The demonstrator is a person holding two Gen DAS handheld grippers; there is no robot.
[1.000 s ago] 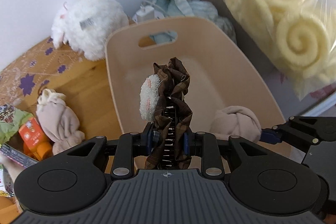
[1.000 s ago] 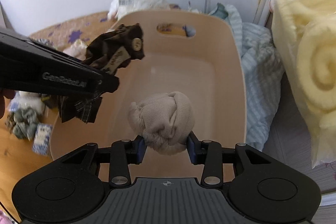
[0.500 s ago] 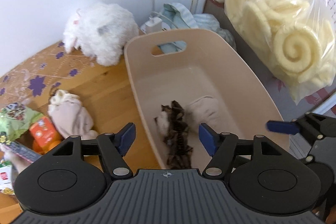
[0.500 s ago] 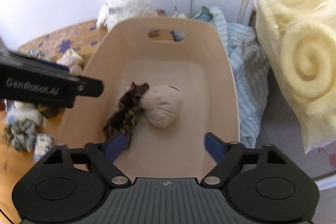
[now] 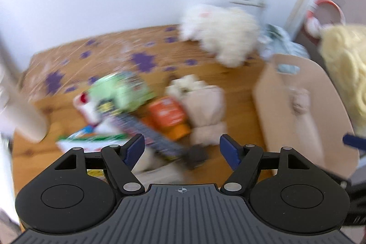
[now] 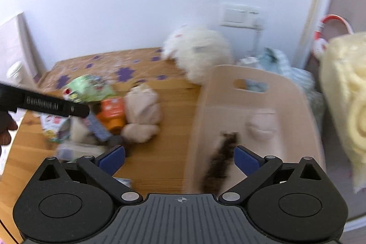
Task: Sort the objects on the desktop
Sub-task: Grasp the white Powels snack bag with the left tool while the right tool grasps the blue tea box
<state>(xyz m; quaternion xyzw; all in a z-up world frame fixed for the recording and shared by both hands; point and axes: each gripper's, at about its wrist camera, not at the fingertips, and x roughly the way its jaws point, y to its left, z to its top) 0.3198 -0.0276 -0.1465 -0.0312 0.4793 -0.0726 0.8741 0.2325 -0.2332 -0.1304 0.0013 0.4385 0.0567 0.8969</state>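
Both views are motion-blurred. The beige bin [image 6: 295, 93] stands at the right; inside lie a brown plaid cloth [image 6: 220, 161] and a beige sock ball [image 6: 262, 124]. The bin also shows in the left wrist view [image 5: 320, 93]. My left gripper [image 5: 182, 149] is open and empty above a pile on the wooden desk: a beige cloth bundle [image 5: 205, 106], an orange packet [image 5: 168, 114], a green snack bag [image 5: 119, 89]. My right gripper [image 6: 179, 158] is open and empty over the bin's left edge. The pile shows in the right wrist view too, with the beige bundle [image 6: 143, 112].
A white plush toy [image 6: 196, 56] sits at the back by the wall. A bag of yellow rolled foam [image 6: 343, 95] stands to the right of the bin. Striped cloth [image 6: 281, 61] lies behind the bin. The left gripper's finger [image 6: 45, 103] reaches in from the left.
Both grippers have swung left, away from over the bin toward the pile on the desk. The plaid cloth and sock ball stay in the bin. Both grippers remain open.
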